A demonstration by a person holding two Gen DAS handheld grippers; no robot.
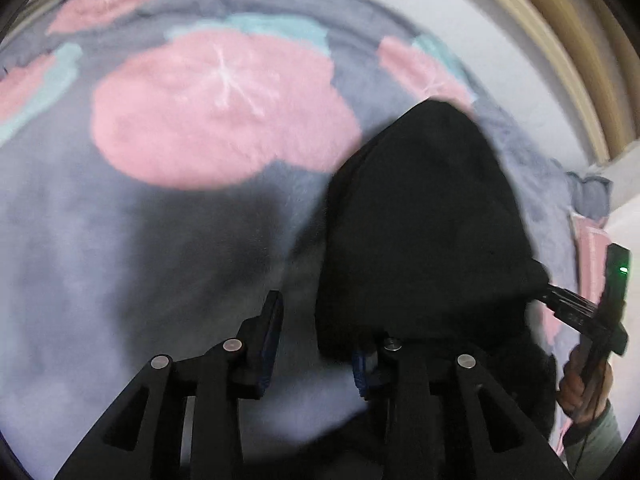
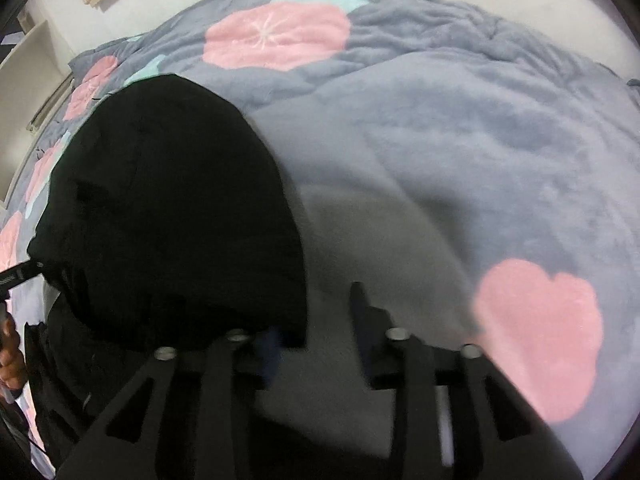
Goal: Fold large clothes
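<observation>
A black garment (image 1: pixel 424 220) hangs in a bunched fold over the grey blanket (image 1: pixel 80 240). In the left wrist view my left gripper (image 1: pixel 316 344) has its jaws apart; the cloth drapes over its right finger and nothing sits between the pads. My right gripper (image 1: pixel 560 300) shows at the right edge, stuck into the garment's far side. In the right wrist view the garment (image 2: pixel 172 208) drapes over the left finger of my right gripper (image 2: pixel 316 320), whose jaws also stand apart. The left gripper's tip (image 2: pixel 16 276) pokes in at the far left.
The blanket (image 2: pixel 460 140) has pink (image 2: pixel 276 36) and teal patches and covers a bed. A white wall (image 1: pixel 480 20) and a wooden frame (image 1: pixel 560 40) lie beyond it. White shelving (image 2: pixel 28 80) stands at the left of the right wrist view.
</observation>
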